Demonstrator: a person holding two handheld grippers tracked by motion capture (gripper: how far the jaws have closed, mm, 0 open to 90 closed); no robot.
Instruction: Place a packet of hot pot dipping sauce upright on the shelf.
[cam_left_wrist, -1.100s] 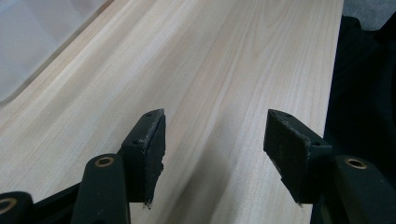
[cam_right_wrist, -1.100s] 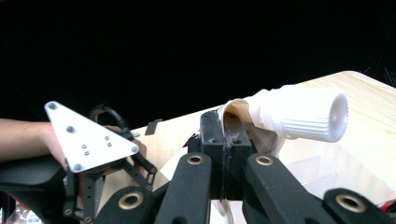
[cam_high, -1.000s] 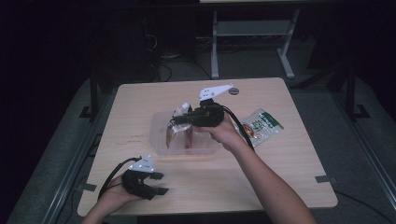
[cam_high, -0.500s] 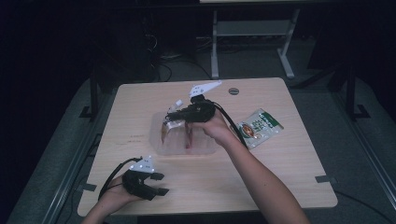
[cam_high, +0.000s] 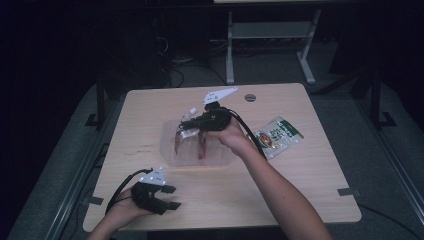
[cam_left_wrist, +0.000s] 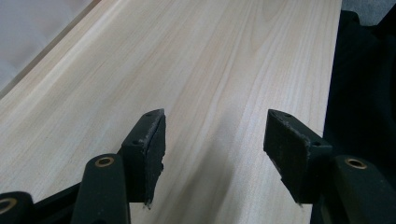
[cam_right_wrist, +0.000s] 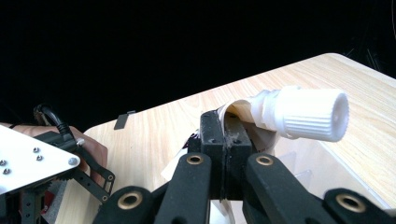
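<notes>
Big pale wood counter (cam_high: 310, 190) under dim light, rounded corners, dark floor all around. Near the middle, a clear plastic tray (cam_high: 172, 152), hard to make out against the wood. Off to the tray's right, well apart from it, a green snack packet (cam_high: 278, 136) lying flat. Round grommet (cam_high: 250, 97) up near the far edge.

Right arm reaching in from the bottom, right gripper (cam_high: 184, 123) hovering above the tray, pointing left. Fingers clamped tight on a spouted pouch (cam_high: 192, 135), pinching it near the top edge, so the pouch hangs down over the tray with its reddish lower end inside or just over it, can't say which. Same thing from the right gripper view: right gripper (cam_right_wrist: 225, 140) fingers pressed together on the pouch (cam_right_wrist: 236, 111) material, white ribbed cap (cam_right_wrist: 308, 114) sticking out to the right just past the fingers, tray wall (cam_right_wrist: 336, 165) below. Left gripper's grey plate at the lower left of that view too.

Left gripper (cam_high: 170, 197) parked at the near-left corner of the counter, held low, nowhere near the pouch. Left gripper view: left gripper (cam_left_wrist: 212, 140) fingers spread apart, nothing between them, just bare wood grain (cam_left_wrist: 210, 56) and the counter edge off to the right.
</notes>
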